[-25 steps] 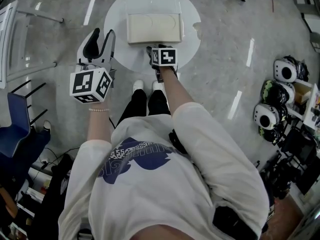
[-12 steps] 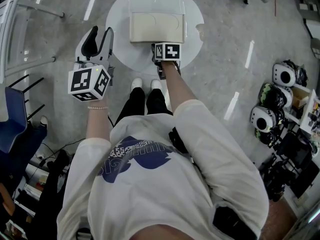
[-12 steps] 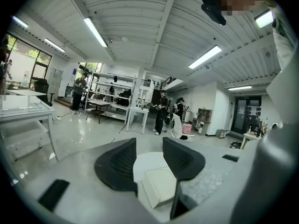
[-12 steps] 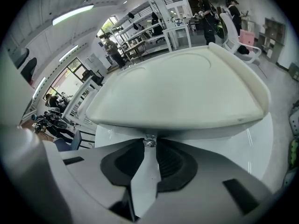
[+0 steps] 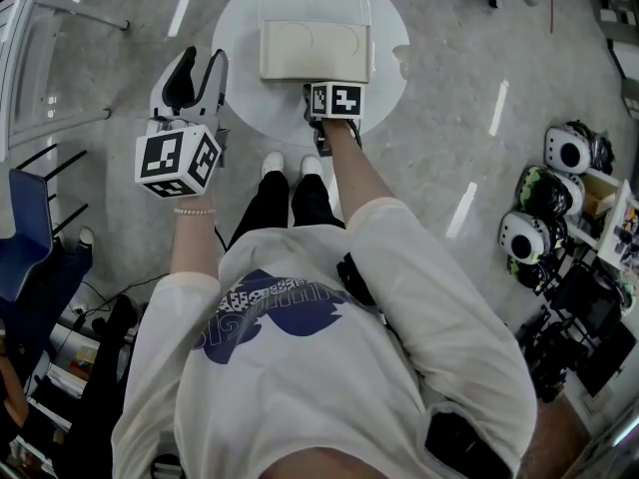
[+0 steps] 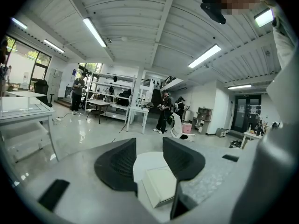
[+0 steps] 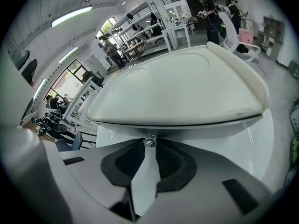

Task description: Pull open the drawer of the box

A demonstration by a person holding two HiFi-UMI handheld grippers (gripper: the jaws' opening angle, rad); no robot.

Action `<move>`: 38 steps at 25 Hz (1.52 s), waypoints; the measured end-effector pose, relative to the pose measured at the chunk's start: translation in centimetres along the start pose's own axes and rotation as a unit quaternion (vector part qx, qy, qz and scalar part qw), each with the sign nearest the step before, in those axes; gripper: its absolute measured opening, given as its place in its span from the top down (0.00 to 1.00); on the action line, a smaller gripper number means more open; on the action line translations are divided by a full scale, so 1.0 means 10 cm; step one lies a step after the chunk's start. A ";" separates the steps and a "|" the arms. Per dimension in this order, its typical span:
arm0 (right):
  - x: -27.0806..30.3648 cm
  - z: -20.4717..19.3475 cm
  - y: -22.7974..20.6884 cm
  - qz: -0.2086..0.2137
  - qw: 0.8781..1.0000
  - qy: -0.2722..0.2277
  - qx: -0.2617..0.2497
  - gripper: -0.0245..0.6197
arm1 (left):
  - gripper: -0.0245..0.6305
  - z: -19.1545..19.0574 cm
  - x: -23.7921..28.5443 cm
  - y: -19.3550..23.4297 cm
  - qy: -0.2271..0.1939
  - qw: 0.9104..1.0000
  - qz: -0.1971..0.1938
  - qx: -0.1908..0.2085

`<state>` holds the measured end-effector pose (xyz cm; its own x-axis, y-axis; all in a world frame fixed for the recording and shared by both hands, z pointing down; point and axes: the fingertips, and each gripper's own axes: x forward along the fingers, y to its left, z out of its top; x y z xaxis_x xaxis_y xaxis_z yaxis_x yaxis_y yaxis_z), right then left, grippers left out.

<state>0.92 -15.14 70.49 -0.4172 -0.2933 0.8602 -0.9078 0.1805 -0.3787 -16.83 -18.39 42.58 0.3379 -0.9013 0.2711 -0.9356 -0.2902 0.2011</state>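
The right gripper (image 7: 149,144) has just been closing its jaws narrow on the small metal knob (image 7: 149,140) of the drawer (image 7: 195,131), at the front of the box (image 5: 315,50). Next, it seems, comes a straight pull away from the box. The left gripper (image 5: 196,73) stands wide and empty.

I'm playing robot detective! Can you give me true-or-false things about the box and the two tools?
1. The right tool pinches the box's little knob. True; its jaws have just been closing on it.
2. The left tool holds the box. False: it is open and empty, off beside the table.
3. The table is square. False: it is round and white.
4. The box is cream-coloured. True.
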 end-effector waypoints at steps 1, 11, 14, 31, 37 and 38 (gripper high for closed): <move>0.00 -0.01 0.00 0.000 1.000 0.001 -0.002 0.86 | 0.72 0.00 0.00 0.00 0.000 1.000 -0.001 0.001; -0.05 -0.22 0.04 0.005 1.000 -0.001 -0.007 0.86 | 0.72 0.01 -0.06 0.00 -0.008 1.000 -0.003 -0.009; -0.08 -0.30 0.06 0.006 1.000 0.001 -0.009 0.86 | 0.72 0.02 -0.10 0.00 -0.010 1.000 -0.002 -0.008; -0.21 -0.66 0.12 0.011 1.000 0.005 -0.010 0.86 | 0.72 -0.01 -0.29 -0.12 -0.013 1.000 -0.002 -0.007; -0.25 -0.81 0.13 0.013 1.000 0.013 -0.011 0.86 | 0.72 0.01 -0.34 -0.14 -0.014 1.000 -0.002 -0.007; -0.26 -0.83 0.13 0.013 1.000 0.013 -0.011 0.86 | 0.72 0.00 -0.35 -0.14 -0.014 1.000 -0.003 -0.007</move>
<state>1.16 -6.32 70.62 -0.4390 -0.2630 0.8591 -0.8953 0.2082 -0.3938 -16.70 -14.87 41.33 0.3395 -0.9085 0.2438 -0.9323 -0.2906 0.2152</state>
